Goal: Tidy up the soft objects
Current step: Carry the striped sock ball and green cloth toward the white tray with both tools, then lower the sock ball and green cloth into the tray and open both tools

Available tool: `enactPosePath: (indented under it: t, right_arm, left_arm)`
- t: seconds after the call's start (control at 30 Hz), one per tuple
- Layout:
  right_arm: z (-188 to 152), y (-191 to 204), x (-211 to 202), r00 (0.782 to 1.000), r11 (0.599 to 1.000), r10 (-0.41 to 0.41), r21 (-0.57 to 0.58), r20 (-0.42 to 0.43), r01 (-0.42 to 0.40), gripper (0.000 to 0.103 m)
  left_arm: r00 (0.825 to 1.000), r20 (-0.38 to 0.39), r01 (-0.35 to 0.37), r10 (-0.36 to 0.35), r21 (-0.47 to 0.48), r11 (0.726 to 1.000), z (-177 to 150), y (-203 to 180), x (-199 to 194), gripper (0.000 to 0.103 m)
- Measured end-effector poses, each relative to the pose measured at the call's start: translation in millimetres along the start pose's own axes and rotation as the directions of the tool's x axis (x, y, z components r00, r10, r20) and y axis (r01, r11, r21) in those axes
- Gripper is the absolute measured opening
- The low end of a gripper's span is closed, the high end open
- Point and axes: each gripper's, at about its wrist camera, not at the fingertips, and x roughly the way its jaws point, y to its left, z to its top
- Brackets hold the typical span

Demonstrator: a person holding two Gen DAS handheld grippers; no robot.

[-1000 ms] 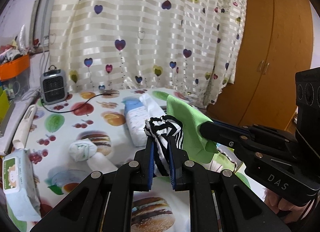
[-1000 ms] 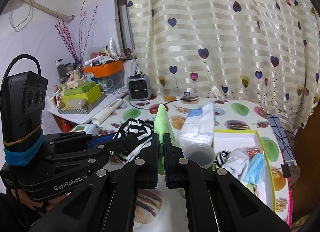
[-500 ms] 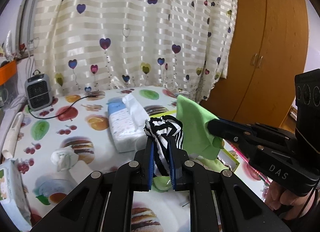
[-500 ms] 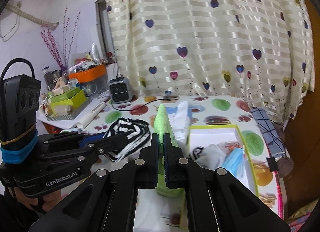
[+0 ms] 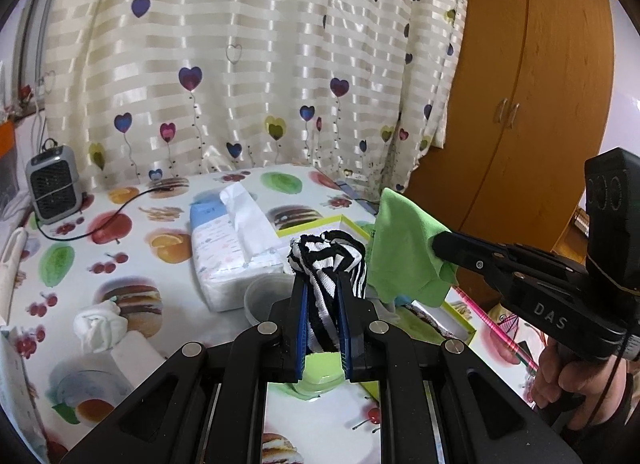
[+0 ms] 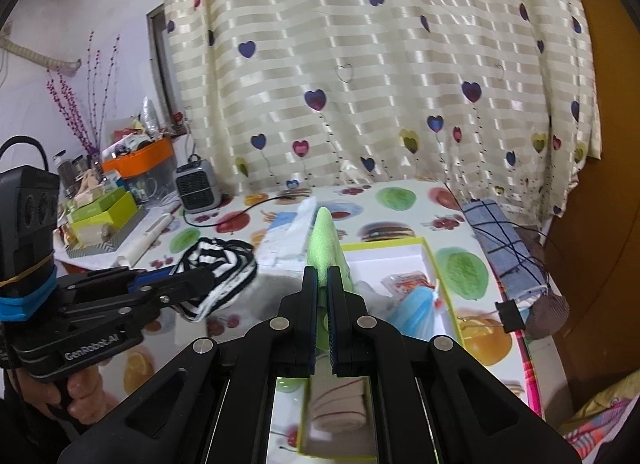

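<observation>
A soft knitted cloth, striped black and white (image 5: 326,264), is pinched between the matt black plastic fingers of the left gripper (image 5: 322,304); silver metal screws are set in its links. A fleecy, matt green cloth (image 6: 325,242) is clamped by the right gripper (image 6: 322,284). The table (image 5: 132,248) is covered with a smooth, glossy printed sheet. Satiny, shiny bands are seen in the curtain (image 5: 248,59). The wardrobe (image 5: 532,75) is of smooth wood. The tissue pack (image 5: 228,252) is wrapped in glossy plastic film.
</observation>
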Motion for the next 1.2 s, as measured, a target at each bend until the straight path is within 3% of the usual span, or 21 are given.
enactPosePath:
  t: [0.37, 0.7, 0.97, 1.2]
  right_arm:
    - [-10, -37, 18, 0.996, 0.995, -0.076, 0.058, -0.049, 0.079, 0.005]
    - [-43, -60, 56, 0.969, 0.985, -0.128, 0.084, -0.212, 0.148, 0.005]
    - [-53, -70, 63, 0.956, 0.982, -0.128, 0.099, -0.263, 0.158, 0.005]
    - [-47, -72, 41, 0.972, 0.983, -0.138, 0.096, -0.191, 0.158, 0.026]
  left_arm:
    - [1.0, -0.024, 0.006, -0.007, -0.004, 1.0, -2, 2, 16, 0.012]
    - [0.999, -0.047, 0.02, -0.019, 0.01, 1.0, -3, -4, 28, 0.012]
    - [0.997, -0.059, 0.041, -0.039, 0.034, 0.999, -4, -17, 33, 0.012]
    - [0.994, -0.087, 0.073, -0.067, 0.063, 0.995, -7, -34, 44, 0.012]
